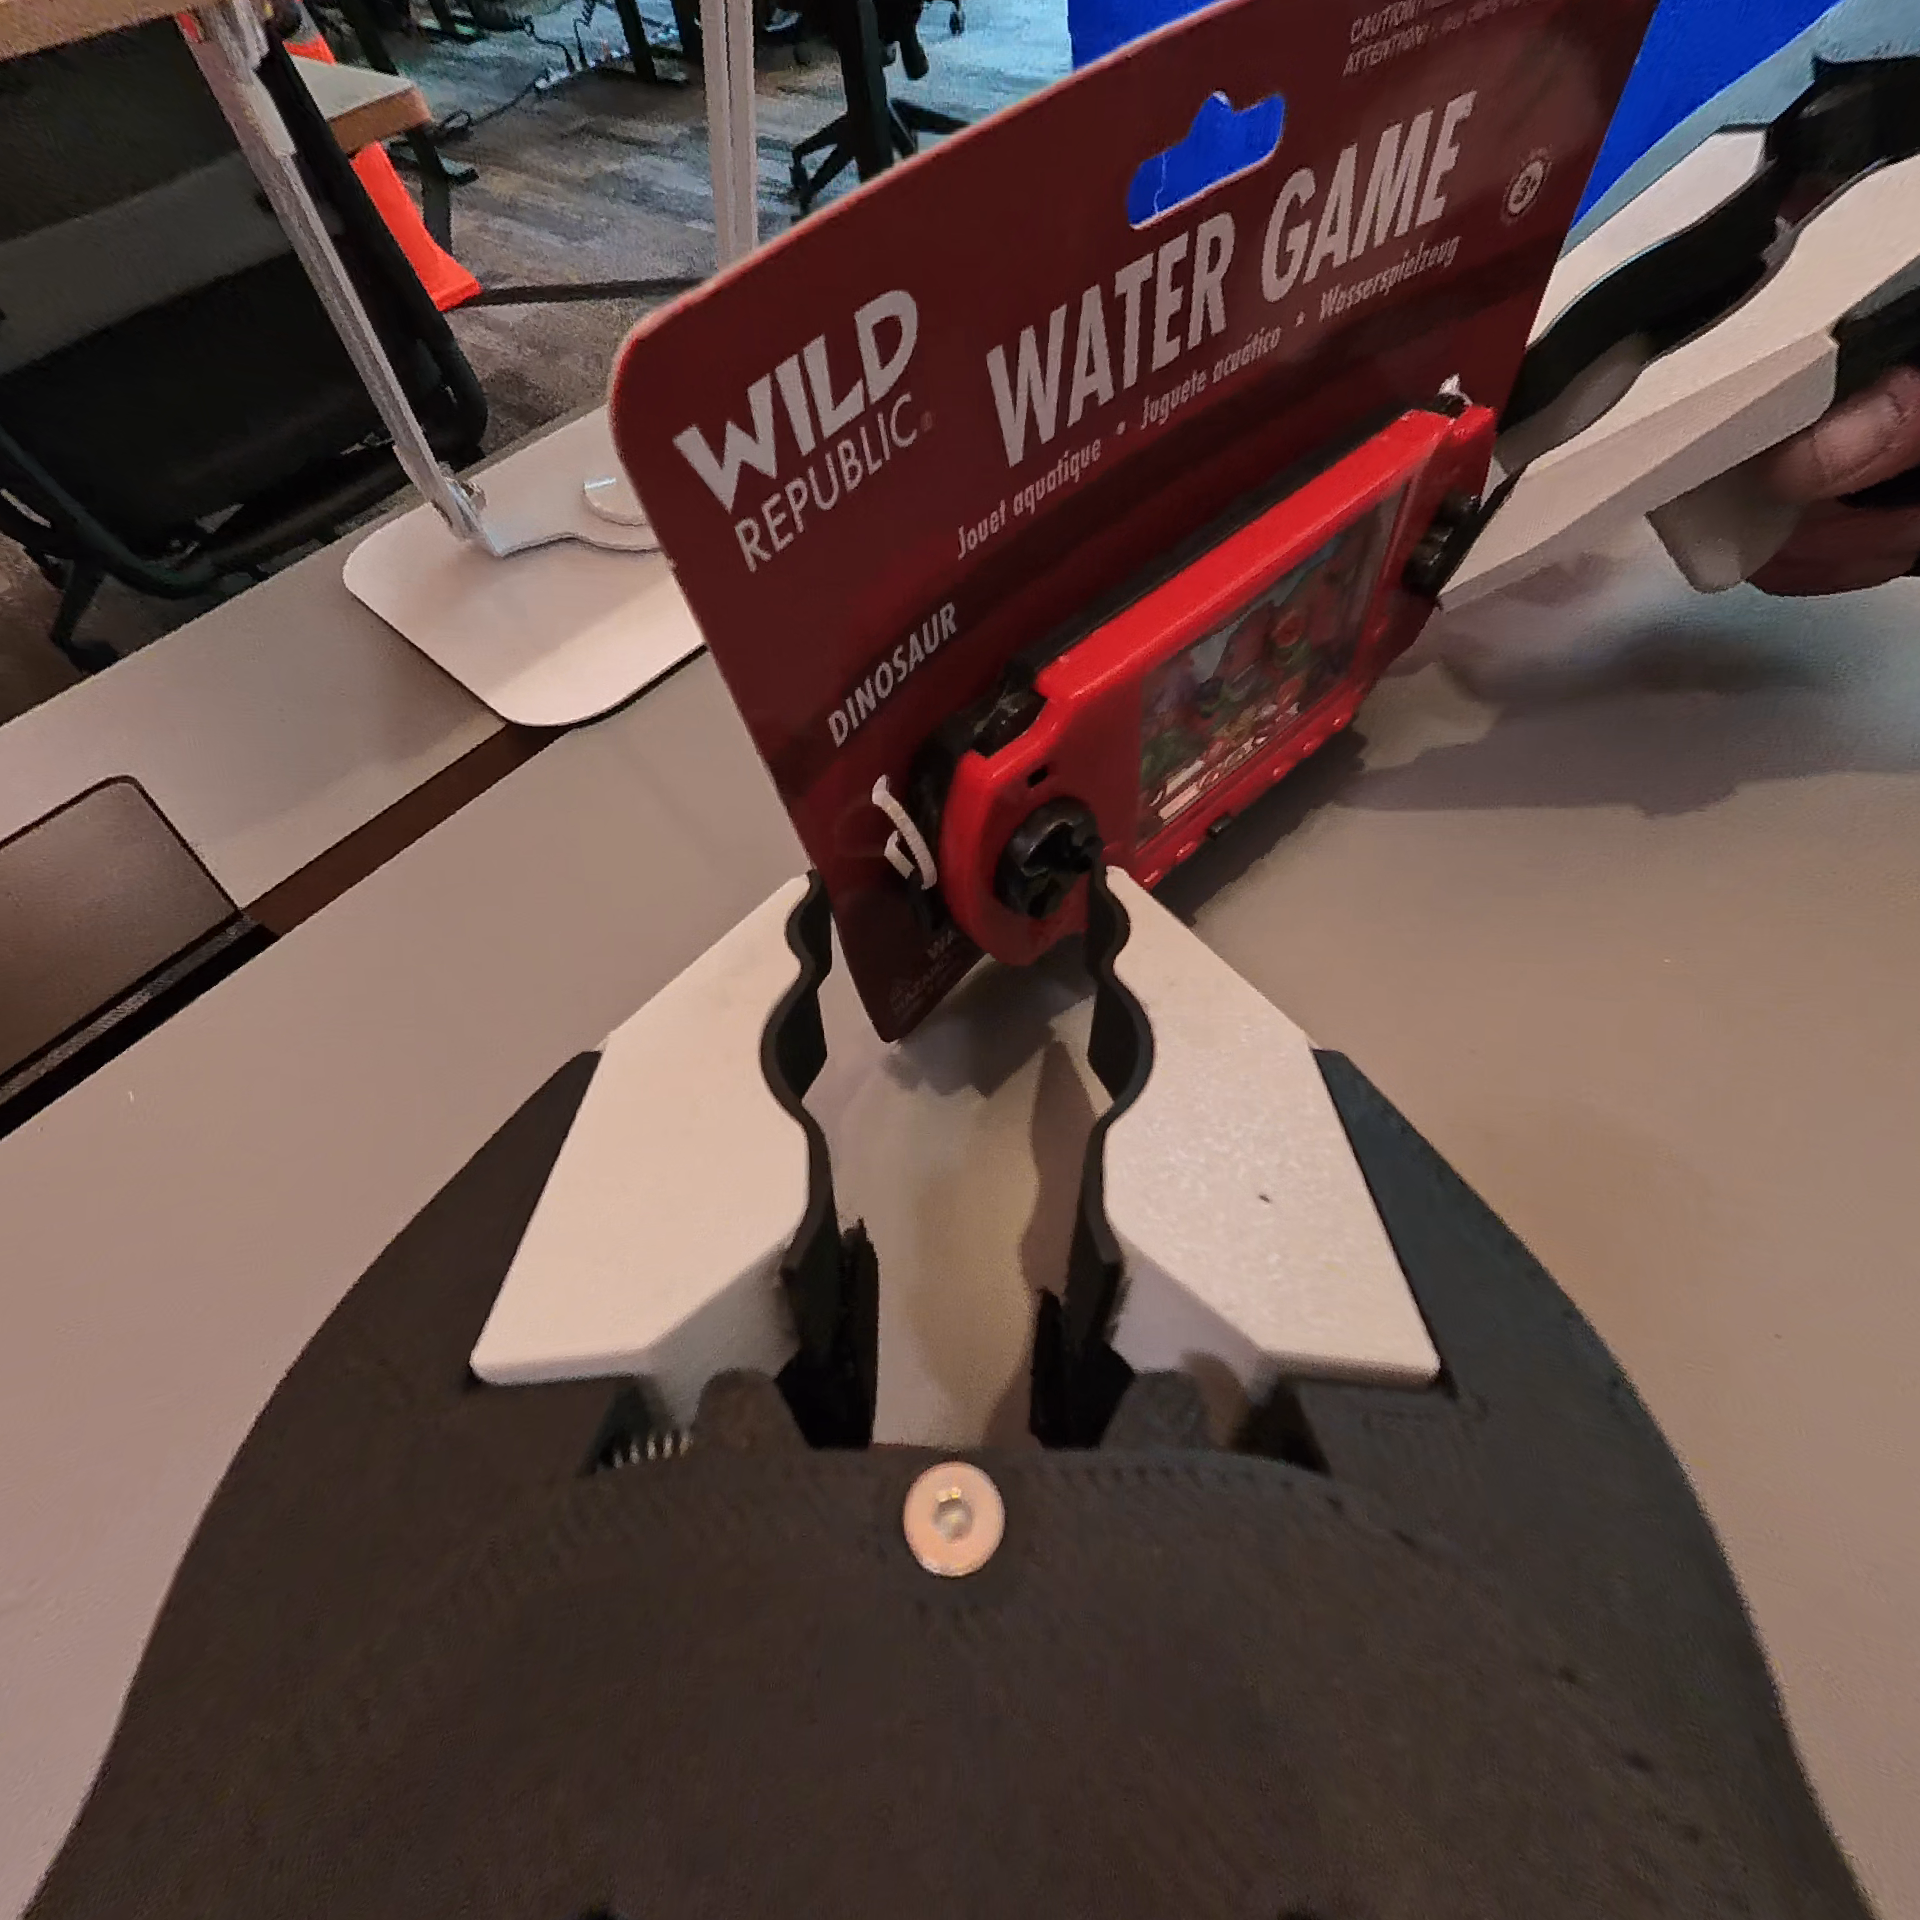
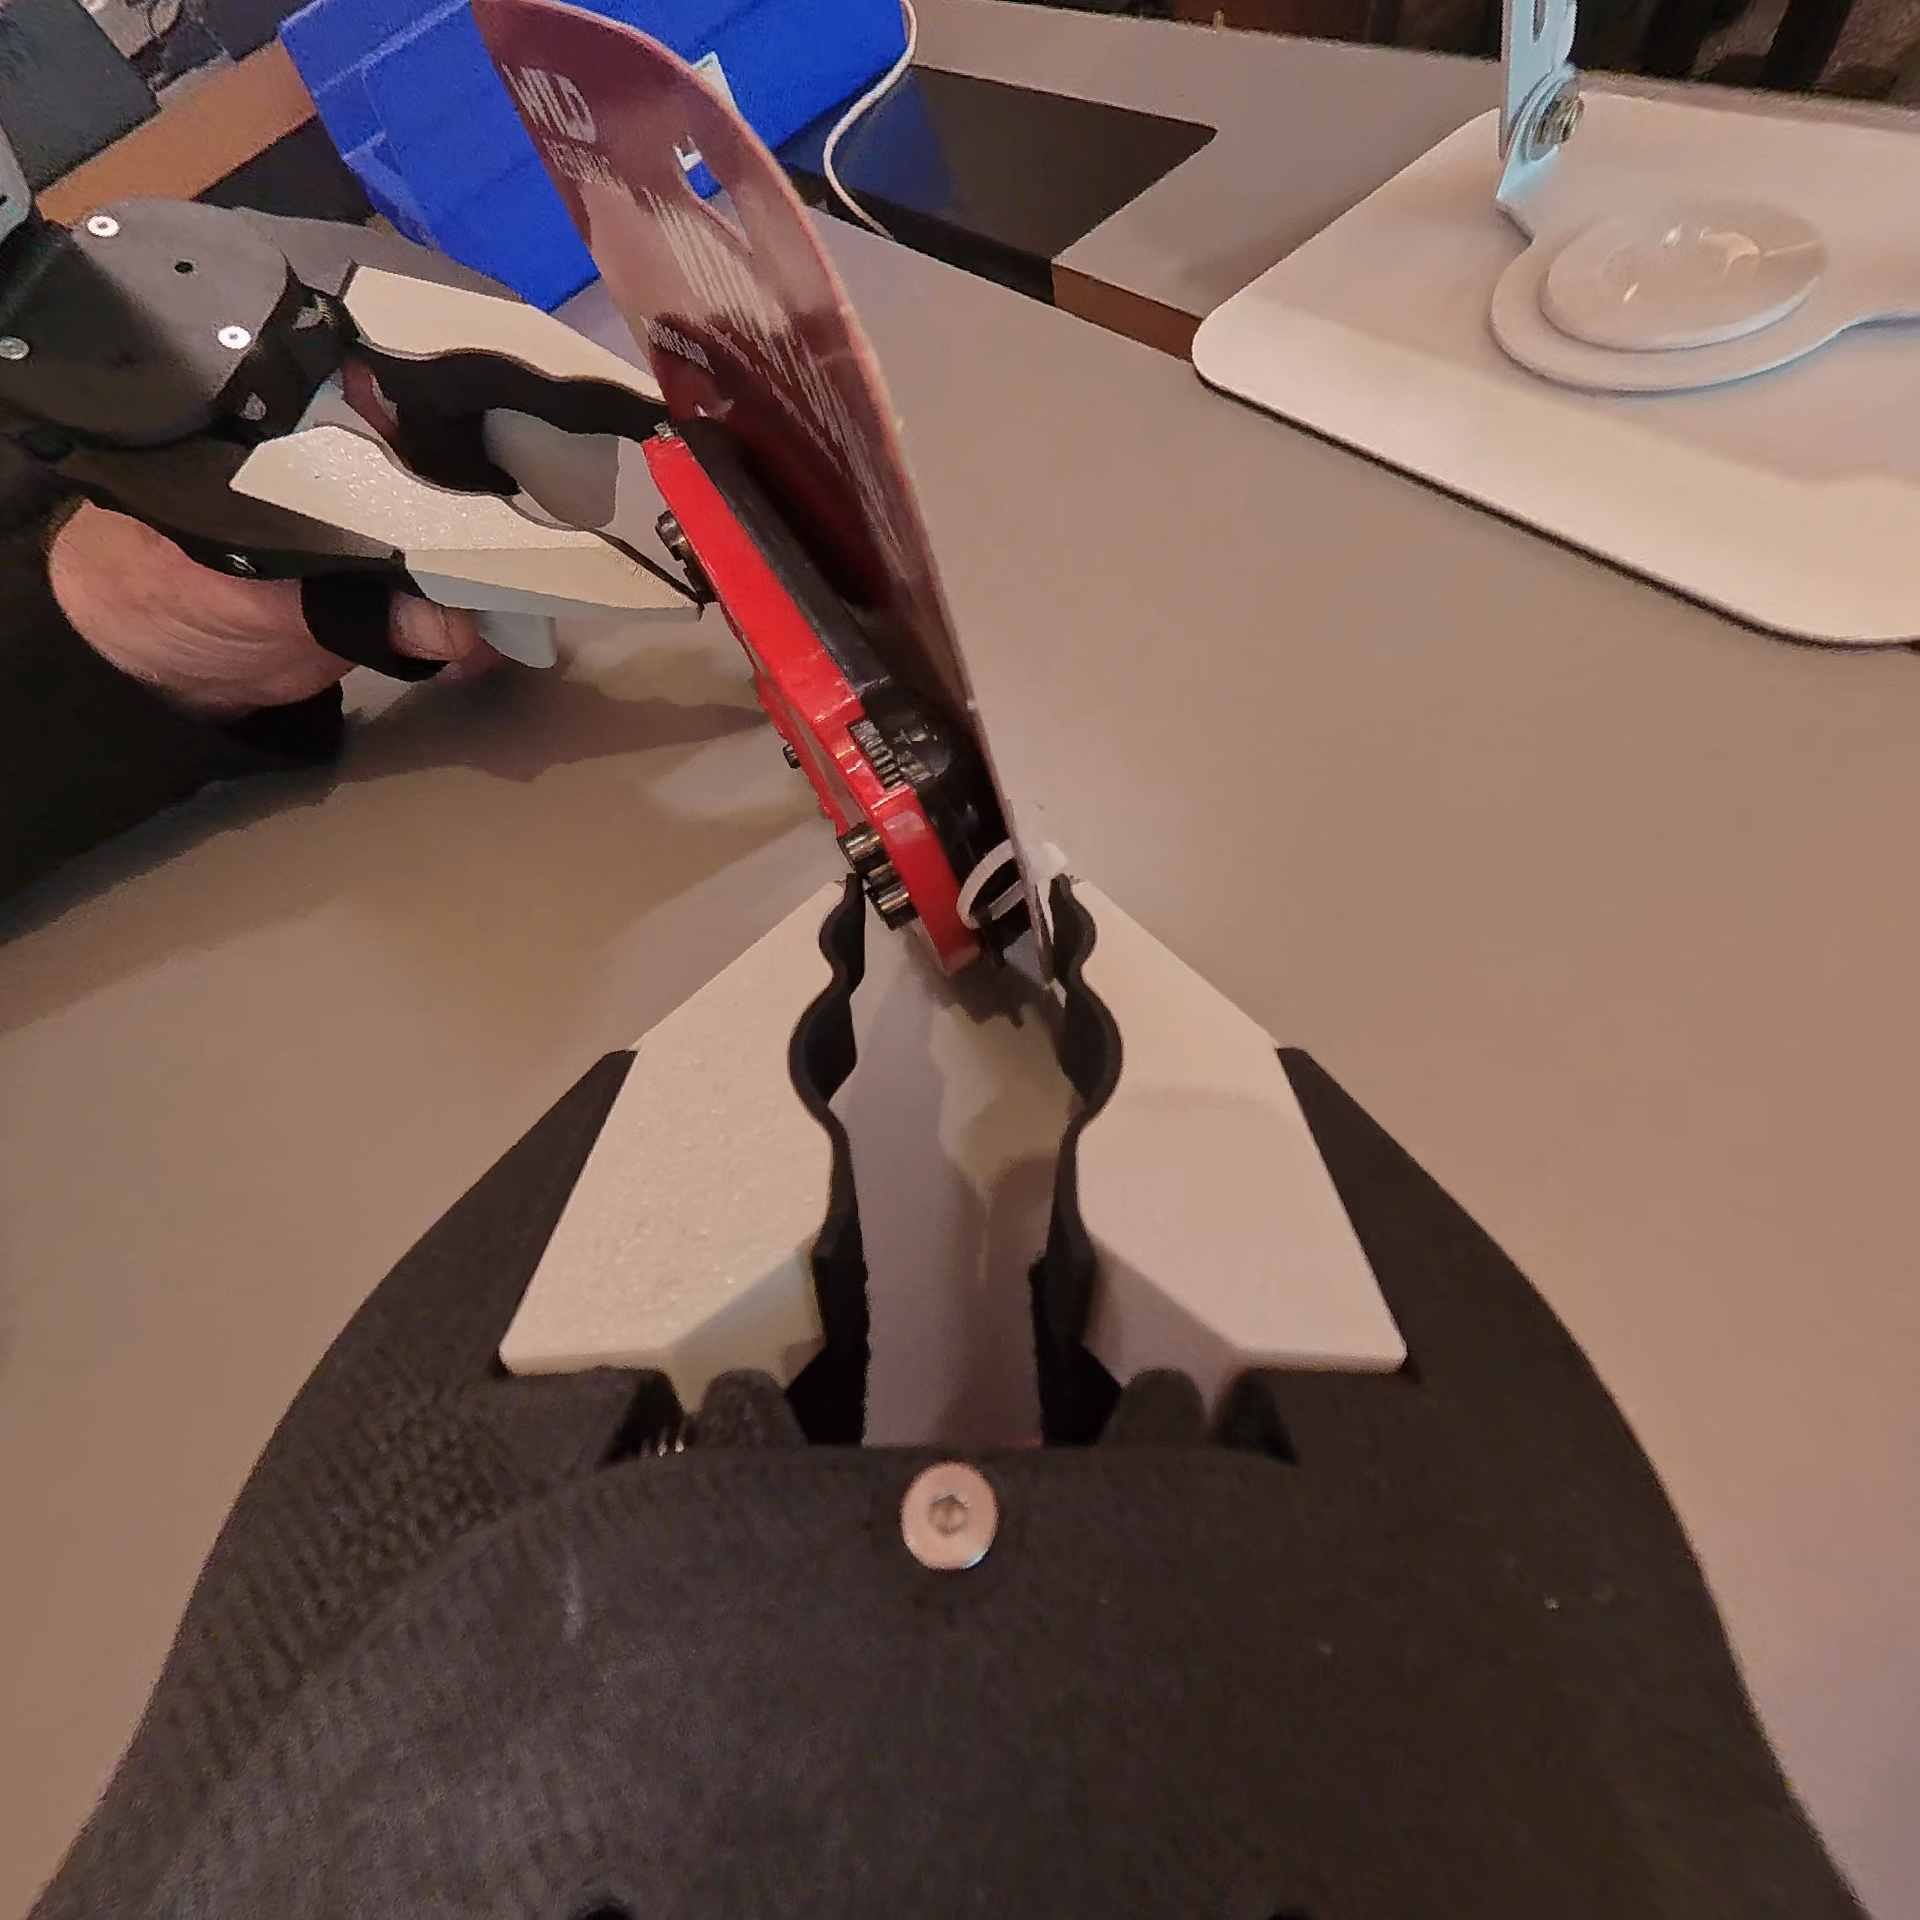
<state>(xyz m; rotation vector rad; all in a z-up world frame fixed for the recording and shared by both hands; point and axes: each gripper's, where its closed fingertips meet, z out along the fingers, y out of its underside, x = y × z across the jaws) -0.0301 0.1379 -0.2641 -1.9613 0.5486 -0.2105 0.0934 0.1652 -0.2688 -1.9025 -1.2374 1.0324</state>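
Observation:
A red handheld water-game toy [image 1: 1226,727] is tied with white cords to a dark red backing card [image 1: 1039,364]. The card stands upright and tilted over the grey table [image 1: 1558,1039]. My left gripper [image 1: 961,894] is shut on the toy's left end, one finger behind the card and one on the black knob. My right gripper [image 2: 956,894] is shut on the other end of the toy [image 2: 810,665], with the card [image 2: 748,312] against its right finger. Each gripper also shows in the other's view: the right one's fingers [image 1: 1683,416] and the left gripper [image 2: 665,509].
A white stand base [image 1: 520,613] lies on the table at the back; it also shows in the right wrist view [image 2: 1558,416]. A blue bin [image 2: 436,135] stands behind the card. A black inset panel [image 2: 1039,177] is in the tabletop. A person's hand [image 2: 187,613] holds the left gripper. Chairs and an orange cone [image 1: 416,229] stand beyond the table.

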